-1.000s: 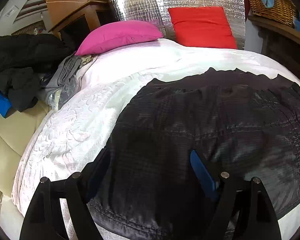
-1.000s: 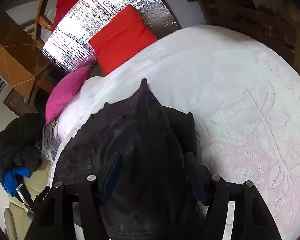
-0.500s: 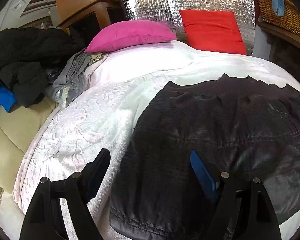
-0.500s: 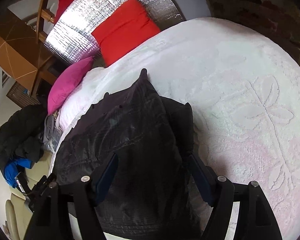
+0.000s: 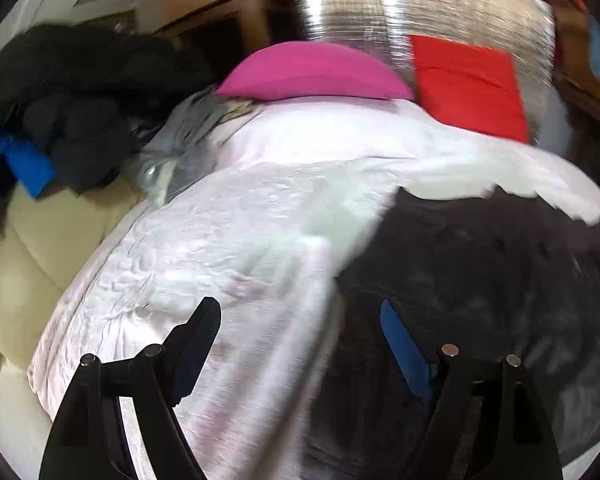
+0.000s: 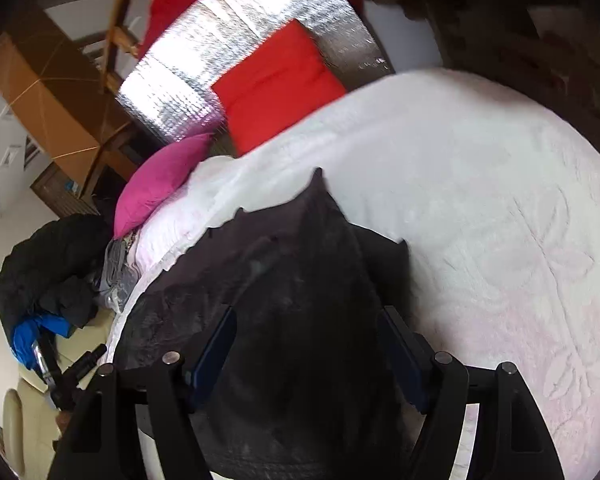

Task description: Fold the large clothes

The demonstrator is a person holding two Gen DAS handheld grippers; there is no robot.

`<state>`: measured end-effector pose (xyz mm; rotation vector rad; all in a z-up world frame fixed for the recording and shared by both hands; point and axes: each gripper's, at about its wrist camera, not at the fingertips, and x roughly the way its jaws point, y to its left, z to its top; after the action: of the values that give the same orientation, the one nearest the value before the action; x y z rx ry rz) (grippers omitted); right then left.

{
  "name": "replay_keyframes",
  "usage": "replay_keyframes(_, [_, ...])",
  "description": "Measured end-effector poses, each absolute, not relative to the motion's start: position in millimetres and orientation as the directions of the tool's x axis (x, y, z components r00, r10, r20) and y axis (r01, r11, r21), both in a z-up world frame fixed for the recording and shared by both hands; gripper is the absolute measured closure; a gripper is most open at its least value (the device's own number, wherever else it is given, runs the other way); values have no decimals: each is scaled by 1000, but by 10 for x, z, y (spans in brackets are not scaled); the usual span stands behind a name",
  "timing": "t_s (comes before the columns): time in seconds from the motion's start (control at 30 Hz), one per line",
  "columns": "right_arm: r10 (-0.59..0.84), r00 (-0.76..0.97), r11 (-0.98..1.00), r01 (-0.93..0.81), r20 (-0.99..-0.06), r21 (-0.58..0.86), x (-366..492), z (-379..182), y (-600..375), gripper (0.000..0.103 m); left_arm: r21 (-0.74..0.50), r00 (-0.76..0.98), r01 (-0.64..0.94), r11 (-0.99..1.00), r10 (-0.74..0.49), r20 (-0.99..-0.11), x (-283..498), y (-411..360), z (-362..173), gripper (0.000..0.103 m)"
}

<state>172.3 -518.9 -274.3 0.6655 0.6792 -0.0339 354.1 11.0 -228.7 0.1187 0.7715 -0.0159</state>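
A large black quilted garment (image 5: 480, 280) lies folded on the white bedspread (image 5: 228, 232). My left gripper (image 5: 300, 332) is open and empty, above the garment's left edge, with the bare spread under its left finger. In the right wrist view the garment (image 6: 300, 272) fills the space between the fingers of my right gripper (image 6: 308, 336), which is open and hovers over its near part. A point of the fabric sticks up toward the pillows.
A pink pillow (image 5: 312, 72) and a red pillow (image 5: 468, 84) lean on a silver foil headboard (image 5: 440, 12). A heap of dark clothes (image 5: 68, 92) and grey cloth (image 5: 184, 140) lies left of the bed. Dark wooden furniture (image 6: 540, 32) stands on the right.
My left gripper has moved left, off the garment, so more white spread shows below it. The right gripper has pulled back slightly. Both stay open.
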Motion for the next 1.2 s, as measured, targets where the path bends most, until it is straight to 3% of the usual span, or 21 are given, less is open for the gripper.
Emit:
replay_keyframes(0.07, [198, 772, 809, 220, -605, 545, 1794, -2756, -5105, 29, 74, 685, 44, 996, 24, -728, 3646, 225, -2360, 20])
replay_keyframes(0.23, [227, 637, 822, 281, -737, 496, 2044, -3112, -5041, 31, 34, 562, 148, 988, -56, -825, 3812, 115, -2700, 20])
replay_keyframes(0.33, [218, 660, 822, 273, -719, 500, 1986, -2989, -5057, 30, 27, 569, 144, 989, -60, -820, 3796, 106, -2657, 20])
replay_keyframes(0.47, [225, 720, 787, 263, -656, 558, 1810, -2805, -5222, 29, -129, 606, 176, 976, -211, -767, 3707, 240, -2370, 20])
replay_keyframes(0.53, [213, 722, 771, 289, -658, 568, 1759, -2803, -5346, 29, -167, 594, 226, 960, -272, -757, 3709, 244, -2335, 14])
replay_keyframes(0.8, [354, 592, 700, 346, -724, 625, 1834, -3236, -5670, 28, -412, 279, 292, 863, -489, -827, 4132, 102, -2842, 14])
replay_keyframes(0.93, [485, 586, 633, 276, -649, 723, 1929, -3424, -5767, 23, -539, 141, 321, 779, -602, -786, 4265, 9, -3011, 13])
replay_keyframes(1.0, [552, 592, 572, 244, -587, 783, 1977, -3482, -5822, 16, -581, 111, 336, 741, -644, -757, 4288, -35, -3021, 12])
replay_keyframes(1.13, [656, 575, 502, 151, -489, 851, 2152, -3555, -5773, 15, -613, 62, 377, 695, -679, -732, 4232, -184, -3003, 10])
replay_keyframes(1.2, [668, 550, 530, 121, -501, 839, 2253, -3516, -5646, 15, -622, 48, 392, 678, -690, -722, 4220, -260, -2998, 10])
